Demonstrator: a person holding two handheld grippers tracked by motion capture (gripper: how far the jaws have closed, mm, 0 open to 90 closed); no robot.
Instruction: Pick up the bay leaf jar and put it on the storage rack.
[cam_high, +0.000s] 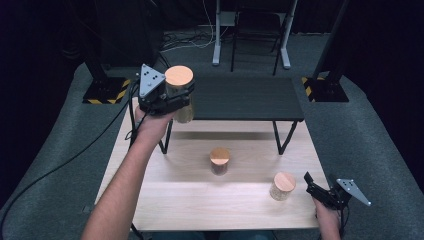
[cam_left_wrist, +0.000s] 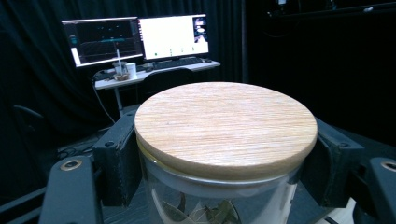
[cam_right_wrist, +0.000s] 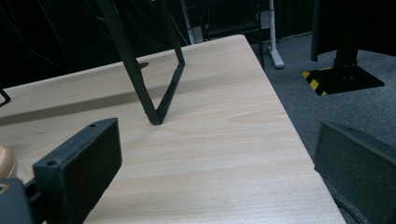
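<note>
**One jar in the air, two on the table**

Nearest the high camera, the person's forearms come in from the bottom edge. Left gripper (cam_high: 172, 100) is clenched on a jar (cam_high: 181, 95) with a wooden lid (cam_left_wrist: 226, 124), its jaws pressing the glass just under the lid on both sides. It holds the jar upright, above the left end of the dark shelf (cam_high: 250, 100) that stands on the far half of the table (cam_high: 200, 200).

My guess is that the jars go up onto the shelf. If so, this first one is lifted but not yet set down, and two more wait: a middle jar (cam_high: 219, 161) and a right jar (cam_high: 283, 186), both on the table. Right gripper (cam_high: 316, 186) sits released, jaws wide, just beside the right jar without touching it.

Hidden: the held jar's base and much of its contents, though leaves show through the glass. I cannot make out what fills the other two jars.
</note>
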